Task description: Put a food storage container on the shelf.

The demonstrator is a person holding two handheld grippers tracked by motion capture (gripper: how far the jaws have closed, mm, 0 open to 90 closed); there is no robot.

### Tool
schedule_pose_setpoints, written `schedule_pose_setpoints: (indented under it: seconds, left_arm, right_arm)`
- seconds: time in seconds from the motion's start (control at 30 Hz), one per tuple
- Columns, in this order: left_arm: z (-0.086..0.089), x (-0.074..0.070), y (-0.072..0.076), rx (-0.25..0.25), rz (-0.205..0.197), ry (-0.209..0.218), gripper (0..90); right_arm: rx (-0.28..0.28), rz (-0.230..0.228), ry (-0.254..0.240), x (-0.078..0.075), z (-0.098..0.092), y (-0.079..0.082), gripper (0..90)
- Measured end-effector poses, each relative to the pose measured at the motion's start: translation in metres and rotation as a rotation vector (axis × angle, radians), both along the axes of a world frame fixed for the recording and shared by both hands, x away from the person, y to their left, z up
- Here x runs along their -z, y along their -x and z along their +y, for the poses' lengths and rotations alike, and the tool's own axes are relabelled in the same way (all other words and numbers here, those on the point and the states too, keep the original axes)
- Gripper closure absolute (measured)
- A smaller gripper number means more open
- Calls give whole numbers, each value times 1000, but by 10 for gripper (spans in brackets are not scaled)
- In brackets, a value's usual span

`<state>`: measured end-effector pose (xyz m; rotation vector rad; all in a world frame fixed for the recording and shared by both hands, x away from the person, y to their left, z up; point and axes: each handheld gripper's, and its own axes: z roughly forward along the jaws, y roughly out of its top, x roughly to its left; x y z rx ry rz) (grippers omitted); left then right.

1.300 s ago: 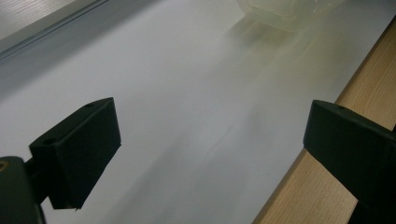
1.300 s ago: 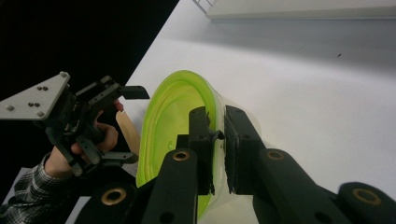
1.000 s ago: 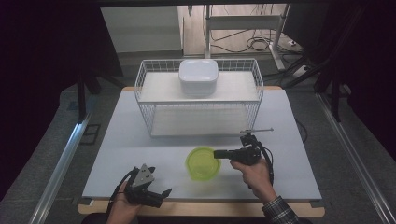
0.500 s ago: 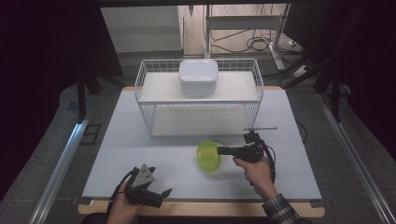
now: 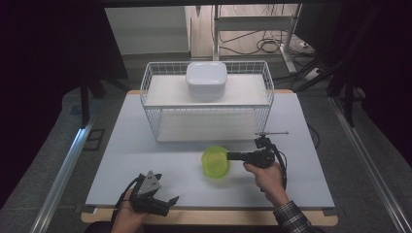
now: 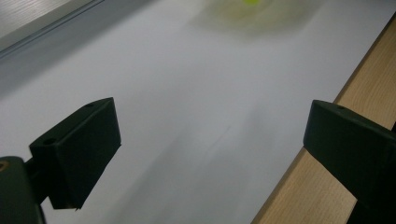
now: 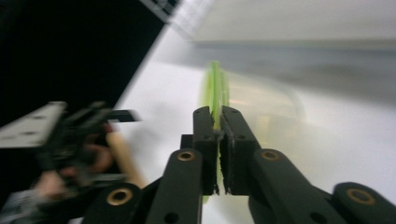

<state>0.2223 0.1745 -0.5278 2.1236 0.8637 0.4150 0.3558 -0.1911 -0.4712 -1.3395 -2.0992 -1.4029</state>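
My right fingers (image 7: 218, 122) are pinched flat on the rim of the translucent lime-green plastic bowl (image 5: 216, 162). In the right gripper view the rim runs edge-on up from between the two pads, so the wall is clamped and not just touched. In the high view the bowl hangs off the tips of the right gripper (image 5: 232, 156), tipped on its side with its opening facing roughly toward me. It sits over the middle of the white counter (image 5: 145, 155), in front of the white wire basket shelf (image 5: 160, 109).

Key relation: the bowl extends leftward from my right fingers, along the line of the jaws. The wire shelf stands just beyond it, and its open lower bay faces the bowl. A white square lidded container (image 5: 206, 78) occupies the middle of the shelf's top deck.

My left gripper (image 5: 163, 201) rests at the near-left edge of the counter, well apart from the bowl. Its fingers (image 6: 77, 149) are spread wide with nothing between them.

Judgement: the right hand is the working hand. Any placement calls for levelling the bowl first, since it is tilted.
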Motion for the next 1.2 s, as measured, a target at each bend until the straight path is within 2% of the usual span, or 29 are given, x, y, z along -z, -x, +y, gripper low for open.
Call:
schedule_pose_setpoints:
  seconds: [0.03, 0.07, 0.1, 0.2, 0.27, 0.43, 0.53, 0.63, 0.83, 0.87, 0.93, 0.97, 1.0, 1.13, 1.2]
  left_arm:
    - [0, 0, 0, 5, 2, -7, 37]
    - [0, 0, 0, 5, 2, -7, 37]
    - [-1, 0, 0, 7, 2, -9, 37]
    - [-1, 1, 0, 8, 3, -11, 37]
    - [-1, 1, 0, 7, 4, -12, 37]
    - [-1, 1, 0, 8, 5, -13, 37]
    - [-1, 1, 0, 10, 5, -14, 38]
    - [-2, 1, 0, 11, 5, -16, 38]
    - [-3, 2, 0, 14, 6, -19, 38]
    - [-3, 2, 0, 15, 7, -20, 37]
    - [-3, 2, 0, 15, 6, -21, 37]
    - [-3, 2, 0, 15, 5, -21, 38]
    - [-3, 1, 0, 15, 5, -20, 38]
    - [-3, 2, 0, 17, 6, -20, 38]
    - [-3, 2, 0, 18, 5, -21, 38]
  right_arm:
    - [36, -38, 80, -1, -6, -3, 818]
    - [36, -38, 80, -1, -6, -3, 818]
    - [65, -55, 135, 1, -11, -7, 804]
    - [91, -50, 151, 8, -15, -13, 790]
    - [118, -59, 180, 17, -17, -20, 774]
    - [123, -67, 195, 21, -14, -27, 747]
    - [129, -96, 221, 19, -12, -26, 663]
    - [143, -103, 232, 19, -14, -24, 603]
    - [190, -88, 213, 16, -18, -16, 569]
    - [200, -55, 186, 18, -17, -15, 596]
    - [208, -40, 177, 20, -16, -16, 626]
    - [215, -3, 150, 25, -14, -17, 673]
    - [215, -3, 150, 25, -14, -17, 673]
    - [230, 59, 65, 30, -13, -23, 763]
    - [220, 80, 40, 31, -12, -25, 802]
